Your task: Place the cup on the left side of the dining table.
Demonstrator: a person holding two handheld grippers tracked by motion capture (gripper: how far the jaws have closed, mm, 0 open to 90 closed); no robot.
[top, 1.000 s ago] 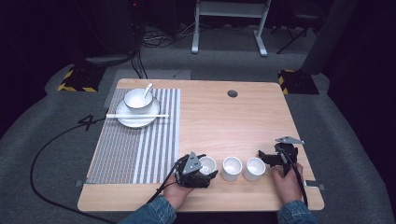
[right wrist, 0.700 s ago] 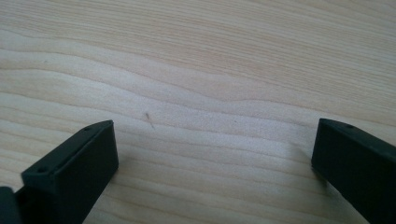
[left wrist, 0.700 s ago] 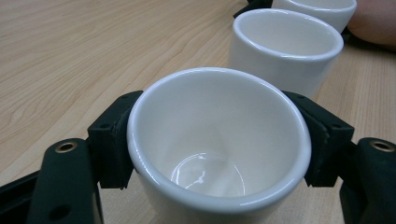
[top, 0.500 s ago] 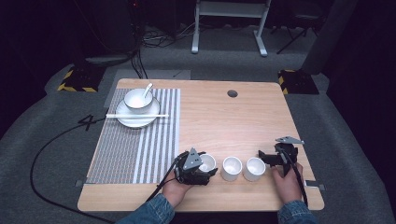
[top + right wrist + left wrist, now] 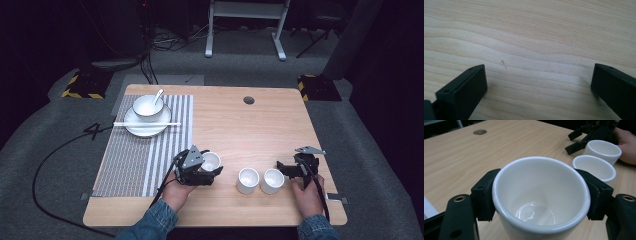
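Nothing's shifted: left gripper (image 5: 204,169) still clamps cup (image 5: 540,197) nr worktop's (image 5: 250,125) front edge, right gripper (image 5: 290,169) open w/ nothing between—lift cup straight, level.

The bench (image 5: 260,125) is pale wood with fine grain. Three cups (image 5: 248,180) are glossy white, like the bowl (image 5: 146,106) and plate (image 5: 131,129). The mat (image 5: 150,150) has grey-and-white stripes. Both tongs (image 5: 536,202) are matte black.
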